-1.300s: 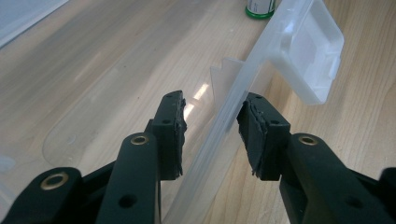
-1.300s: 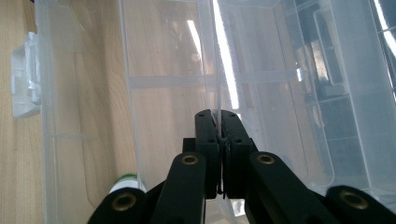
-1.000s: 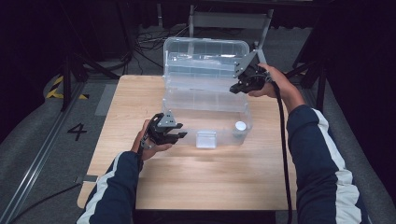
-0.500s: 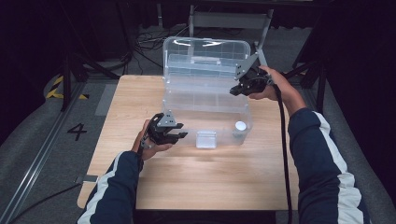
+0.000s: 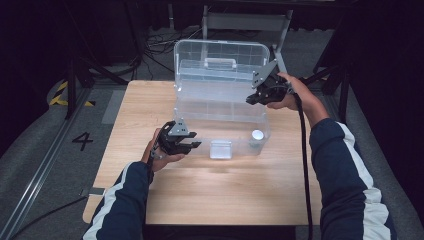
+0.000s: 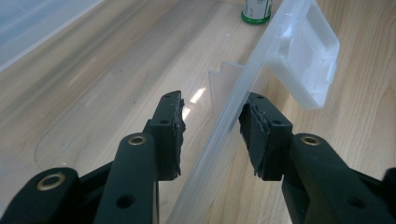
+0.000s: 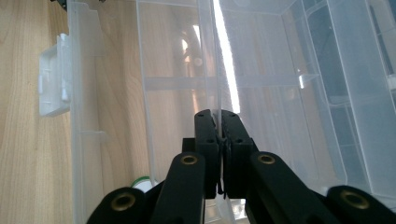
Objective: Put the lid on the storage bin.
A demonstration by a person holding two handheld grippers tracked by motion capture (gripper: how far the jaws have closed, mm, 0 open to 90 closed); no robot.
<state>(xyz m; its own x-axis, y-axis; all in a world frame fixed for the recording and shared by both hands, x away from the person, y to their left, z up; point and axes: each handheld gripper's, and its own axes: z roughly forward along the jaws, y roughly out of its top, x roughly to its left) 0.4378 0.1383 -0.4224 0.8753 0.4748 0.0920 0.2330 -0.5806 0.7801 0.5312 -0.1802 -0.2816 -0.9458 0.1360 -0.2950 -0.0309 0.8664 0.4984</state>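
Toward the near left of the tabletop (image 5: 200, 195), the left gripper (image 5: 192, 145) straddles the front wall of the clear plastic box (image 5: 220, 107): one pad touches the wall's outer face, the other stands off inside, so the jaws are partly apart. The left gripper view shows that gap and the front latch (image 6: 310, 60). Inside the box, at its near right corner, stands a small white-capped bottle (image 5: 257, 137). Farther back, the right gripper (image 5: 252, 99) pinches the box's right wall, jaws narrow. Behind it, the open lid (image 5: 220, 57) stands upright toward the tabletop's far edge.
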